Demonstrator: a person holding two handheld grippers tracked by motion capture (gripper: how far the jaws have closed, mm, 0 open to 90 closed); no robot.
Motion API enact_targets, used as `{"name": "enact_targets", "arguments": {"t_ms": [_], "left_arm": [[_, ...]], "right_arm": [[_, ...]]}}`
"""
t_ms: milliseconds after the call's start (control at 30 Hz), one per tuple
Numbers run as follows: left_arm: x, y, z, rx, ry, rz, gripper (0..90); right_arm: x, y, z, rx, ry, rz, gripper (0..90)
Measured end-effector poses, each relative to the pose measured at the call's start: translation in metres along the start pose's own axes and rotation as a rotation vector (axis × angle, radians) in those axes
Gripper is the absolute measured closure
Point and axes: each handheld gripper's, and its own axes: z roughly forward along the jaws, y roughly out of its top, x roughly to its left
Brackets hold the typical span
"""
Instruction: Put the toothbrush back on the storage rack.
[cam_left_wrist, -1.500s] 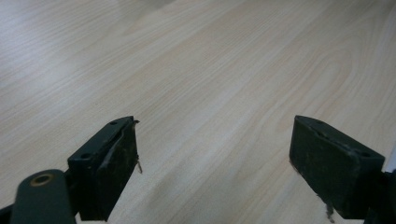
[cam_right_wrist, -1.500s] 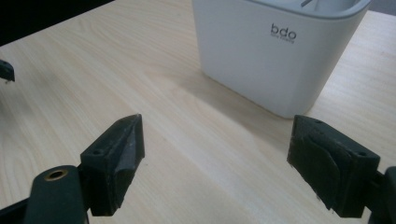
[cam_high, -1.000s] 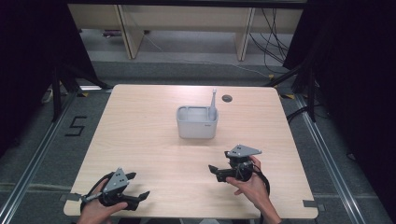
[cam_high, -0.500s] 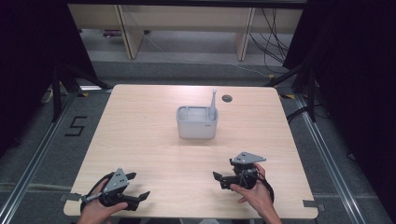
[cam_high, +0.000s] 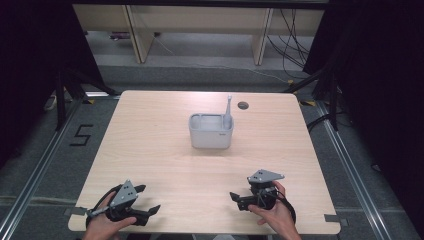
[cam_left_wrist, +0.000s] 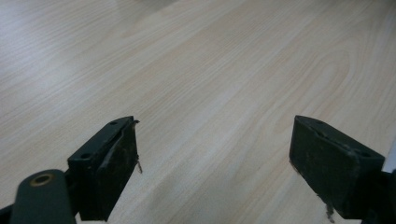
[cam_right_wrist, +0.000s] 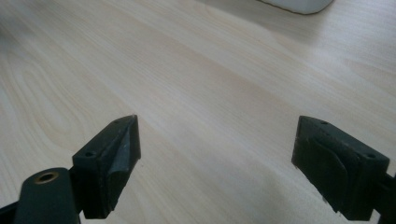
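A light grey rectangular tub (cam_high: 211, 132) stands at the middle of the wooden table (cam_high: 165, 125), with a thin grey upright handle (cam_high: 228, 107) poking out of its right end. My left gripper (cam_high: 148, 199) rests near the front left edge, held by a hand, jaws wide apart and empty. In the left gripper view the left gripper (cam_left_wrist: 215, 172) frames bare wood. My right gripper (cam_high: 236, 199) sits near the front edge right of centre, jaws pointing left. In the right gripper view the right gripper (cam_right_wrist: 217, 172) is open over bare wood, and the tub's base (cam_right_wrist: 299, 4) shows at the top edge.
A round cable hole (cam_high: 243, 105) lies in the table behind the tub. Shelving legs and cables stand on the floor beyond the far edge. Metal rails run along the floor on both sides of the table.
My right gripper has drawn back toward the front edge of the table. The left gripper has shifted slightly nearer too. The tub has not moved.
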Motion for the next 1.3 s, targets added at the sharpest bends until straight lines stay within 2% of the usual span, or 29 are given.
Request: {"name": "enact_targets", "arguments": {"t_ms": [233, 400, 433, 467, 500, 567, 600, 633, 733, 767, 867, 900, 1033, 1067, 1100, 1300], "left_arm": [[0.0, 0.0, 0.0, 0.0, -0.003, 0.001, 14.7], [0.0, 0.0, 0.0, 0.0, 0.0, 0.003, 14.8], [0.0, 0.0, 0.0, -0.001, 0.0, 0.003, 14.8], [0.0, 0.0, 0.0, -0.001, 0.0, 0.003, 14.8], [0.0, 0.0, 0.0, -0.001, 0.001, 0.003, 14.8], [-0.001, 0.0, 0.0, -0.007, -0.003, -0.002, 14.8], [0.001, 0.001, -0.001, 0.011, 0.004, 0.019, 14.8], [0.0, 0.001, -0.001, 0.005, -0.007, 0.017, 14.8], [-0.002, 0.001, -0.001, -0.008, 0.003, 0.003, 14.7], [0.0, 0.001, -0.002, 0.013, 0.01, 0.029, 14.8], [-0.001, 0.001, -0.002, 0.005, 0.007, 0.019, 14.8], [-0.001, 0.001, -0.001, 0.004, 0.004, 0.02, 14.8], [-0.001, 0.001, -0.001, 0.005, 0.003, 0.022, 14.8], [-0.001, 0.001, -0.001, 0.005, 0.003, 0.022, 14.8], [-0.001, 0.001, -0.001, 0.005, 0.003, 0.023, 14.8], [-0.001, 0.001, -0.001, 0.005, 0.003, 0.024, 14.8]], "right_arm": [[0.003, -0.009, -0.003, 0.025, 0.0, 0.0, 16.0], [0.005, -0.014, -0.007, 0.027, -0.006, 0.016, 16.0], [0.004, -0.015, -0.007, 0.018, 0.003, 0.005, 16.0], [0.007, -0.016, -0.009, 0.031, -0.006, 0.037, 16.0], [0.005, -0.017, -0.008, 0.022, -0.011, 0.01, 16.0], [0.004, -0.018, -0.008, 0.021, -0.006, -0.003, 16.0], [0.004, -0.019, -0.009, 0.025, -0.019, -0.006, 16.0], [0.004, -0.019, -0.01, 0.035, -0.017, 0.009, 16.0], [0.003, -0.02, -0.011, 0.029, -0.023, 0.001, 16.1], [0.003, -0.021, -0.011, 0.028, -0.022, 0.004, 16.0], [0.003, -0.021, -0.012, 0.037, -0.012, 0.012, 16.0], [0.004, -0.021, -0.012, 0.031, -0.018, 0.029, 16.0], [0.003, -0.021, -0.012, 0.035, -0.025, 0.022, 16.0], [0.005, -0.022, -0.012, 0.046, -0.021, 0.049, 16.0], [0.003, -0.022, -0.012, 0.042, -0.025, 0.017, 16.0], [0.003, -0.022, -0.011, 0.046, -0.022, 0.011, 16.0]]}}
